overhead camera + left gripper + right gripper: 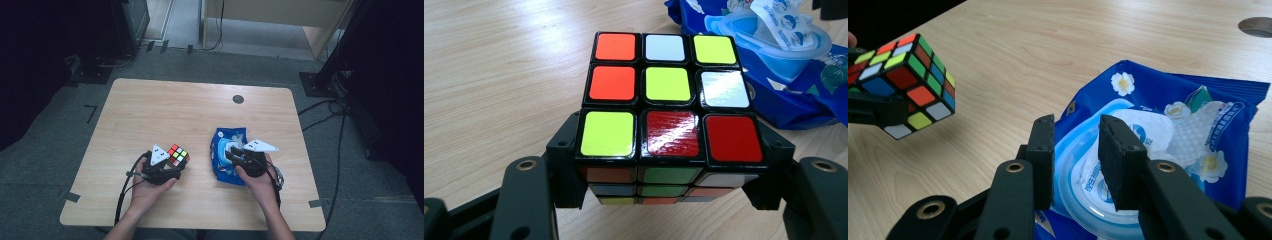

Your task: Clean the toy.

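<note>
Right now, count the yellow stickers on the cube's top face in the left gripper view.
3 on the cube: far right corner, centre, and near left corner, next to the left claw's jaws. Other faces are mostly hidden.

one puzzle cube [178, 154], one blue wet-wipe pack [226, 155], two grippers and one wooden table [165, 107].

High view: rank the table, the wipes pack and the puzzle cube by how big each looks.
1. Table, by far the largest.
2. Blue wipes pack.
3. Puzzle cube, smallest, partly hidden by the left gripper.
</note>
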Demonstrator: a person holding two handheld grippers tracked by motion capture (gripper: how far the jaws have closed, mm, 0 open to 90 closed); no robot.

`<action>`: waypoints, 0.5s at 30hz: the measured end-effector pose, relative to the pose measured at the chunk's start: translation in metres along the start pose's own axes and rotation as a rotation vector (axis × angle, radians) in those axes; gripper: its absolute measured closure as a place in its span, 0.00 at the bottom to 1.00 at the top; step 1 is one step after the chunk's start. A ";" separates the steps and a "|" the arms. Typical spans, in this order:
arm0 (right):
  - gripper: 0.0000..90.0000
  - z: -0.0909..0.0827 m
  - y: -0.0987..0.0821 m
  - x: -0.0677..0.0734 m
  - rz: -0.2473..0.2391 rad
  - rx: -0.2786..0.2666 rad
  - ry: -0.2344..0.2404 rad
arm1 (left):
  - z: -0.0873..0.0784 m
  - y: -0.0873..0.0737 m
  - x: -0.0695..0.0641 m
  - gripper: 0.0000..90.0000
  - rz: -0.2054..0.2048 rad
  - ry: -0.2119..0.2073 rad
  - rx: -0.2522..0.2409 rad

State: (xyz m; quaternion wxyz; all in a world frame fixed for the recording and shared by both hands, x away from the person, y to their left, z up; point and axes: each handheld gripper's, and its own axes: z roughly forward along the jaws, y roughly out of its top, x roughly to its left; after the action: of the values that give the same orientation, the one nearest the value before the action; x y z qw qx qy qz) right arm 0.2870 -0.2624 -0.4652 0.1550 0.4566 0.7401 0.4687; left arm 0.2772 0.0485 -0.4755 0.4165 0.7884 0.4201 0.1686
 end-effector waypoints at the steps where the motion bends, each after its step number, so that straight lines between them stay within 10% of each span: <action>1: 0.77 0.000 0.000 0.000 0.000 0.000 0.000 | 0.000 0.000 0.000 0.38 0.001 0.001 0.003; 15: 0.87 -0.006 0.005 -0.014 0.045 -0.040 -0.126 | 0.002 0.000 -0.002 0.38 0.007 -0.010 0.008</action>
State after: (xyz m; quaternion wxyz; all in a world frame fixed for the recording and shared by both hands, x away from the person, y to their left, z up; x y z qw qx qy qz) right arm 0.2933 -0.2764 -0.4608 0.1998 0.4986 0.7090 0.4570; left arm 0.2771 0.0464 -0.4767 0.4149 0.7923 0.4159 0.1645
